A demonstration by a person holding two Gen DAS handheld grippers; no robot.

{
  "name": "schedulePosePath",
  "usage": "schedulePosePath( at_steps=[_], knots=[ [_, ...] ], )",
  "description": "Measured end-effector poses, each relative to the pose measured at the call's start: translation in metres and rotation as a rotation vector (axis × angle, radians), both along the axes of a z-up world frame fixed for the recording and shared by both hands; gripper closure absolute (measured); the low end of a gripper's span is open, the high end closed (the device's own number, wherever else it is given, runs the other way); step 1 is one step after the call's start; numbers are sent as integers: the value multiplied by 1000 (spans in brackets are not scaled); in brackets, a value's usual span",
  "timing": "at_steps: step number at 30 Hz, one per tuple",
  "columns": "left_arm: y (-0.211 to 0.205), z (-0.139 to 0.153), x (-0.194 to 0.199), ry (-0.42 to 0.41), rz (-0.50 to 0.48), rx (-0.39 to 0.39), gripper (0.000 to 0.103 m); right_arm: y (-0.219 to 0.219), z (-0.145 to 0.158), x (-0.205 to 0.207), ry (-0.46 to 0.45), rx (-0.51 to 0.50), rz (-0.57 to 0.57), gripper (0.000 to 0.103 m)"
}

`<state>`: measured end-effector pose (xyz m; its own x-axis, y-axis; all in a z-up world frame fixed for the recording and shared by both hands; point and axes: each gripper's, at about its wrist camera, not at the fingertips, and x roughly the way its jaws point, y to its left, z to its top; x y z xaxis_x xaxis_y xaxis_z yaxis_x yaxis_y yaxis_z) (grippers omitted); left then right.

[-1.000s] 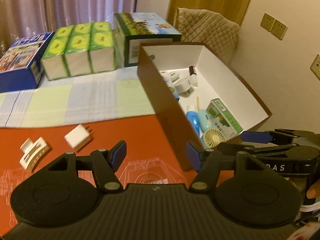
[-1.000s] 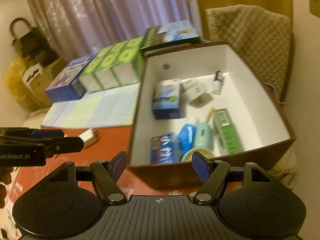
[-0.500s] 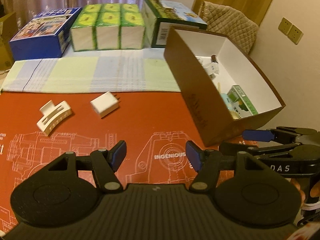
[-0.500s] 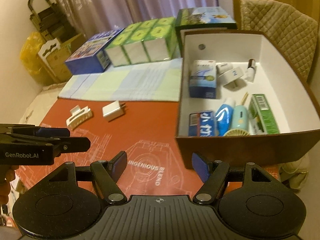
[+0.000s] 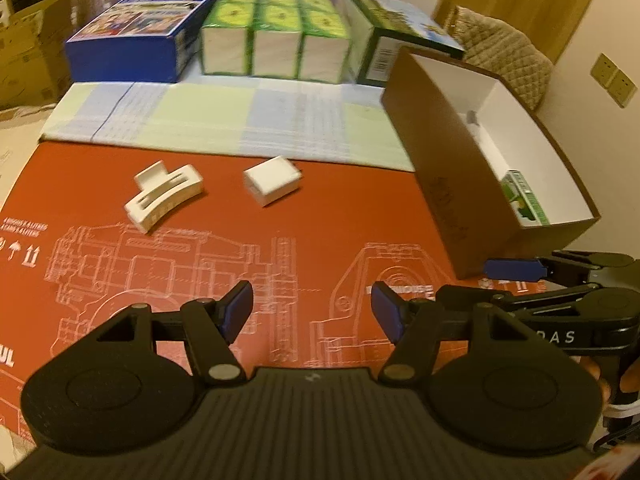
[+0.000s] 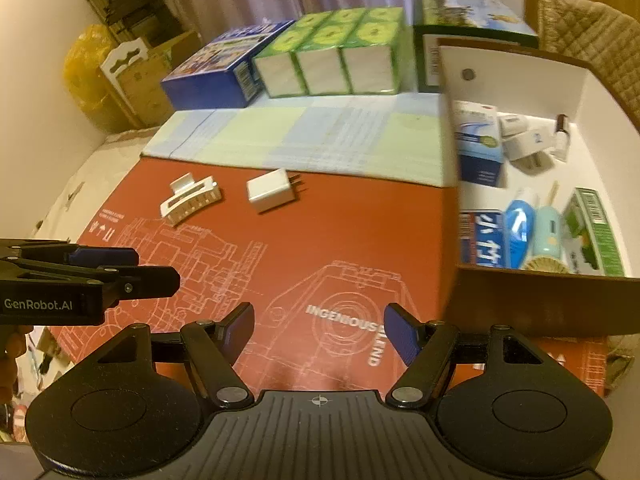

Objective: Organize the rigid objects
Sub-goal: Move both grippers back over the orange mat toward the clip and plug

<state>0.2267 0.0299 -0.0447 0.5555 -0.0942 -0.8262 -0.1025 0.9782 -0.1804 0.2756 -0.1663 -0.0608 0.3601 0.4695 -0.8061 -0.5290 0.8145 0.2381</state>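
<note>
A white hair claw clip (image 5: 164, 196) (image 6: 190, 199) and a white plug adapter (image 5: 272, 180) (image 6: 271, 191) lie on the red mat (image 5: 280, 248) (image 6: 304, 240). At the right stands a brown box (image 5: 448, 184) (image 6: 520, 300) with a white inside, holding several small packages and bottles. My left gripper (image 5: 312, 312) hovers open and empty over the mat, well short of both white things. My right gripper (image 6: 319, 334) is open and empty too, beside the box's near left corner. Each gripper shows at the edge of the other's view.
A checked cloth (image 5: 224, 124) lies behind the mat. Along the back stand a blue box (image 5: 136, 36), a block of green tissue packs (image 5: 276, 36) and a dark green box (image 5: 384, 36). A quilted chair (image 5: 500, 48) stands behind the brown box; cardboard boxes (image 6: 148, 72) at far left.
Both grippers drew back and to the left, away from the brown box. The mat, clip and adapter now fill more of both views. The jaws kept their width.
</note>
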Motion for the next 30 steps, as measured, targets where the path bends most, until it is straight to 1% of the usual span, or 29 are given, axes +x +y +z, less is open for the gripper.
schedulePosePath(
  at_steps=[8,17,25,30],
  knots=[
    [26,-5,-7,15,43,7,41,29,-9,2,14,-14,40,34],
    [51,-13,-11,42,77,6,41,56,-21,4,35,-33,59,34],
    [73,-20,-11,53,90,13,41,80,-32,10,36,-54,65,34],
    [86,-26,-6,60,93,32,41,93,-38,17,35,-61,58,34]
  ],
)
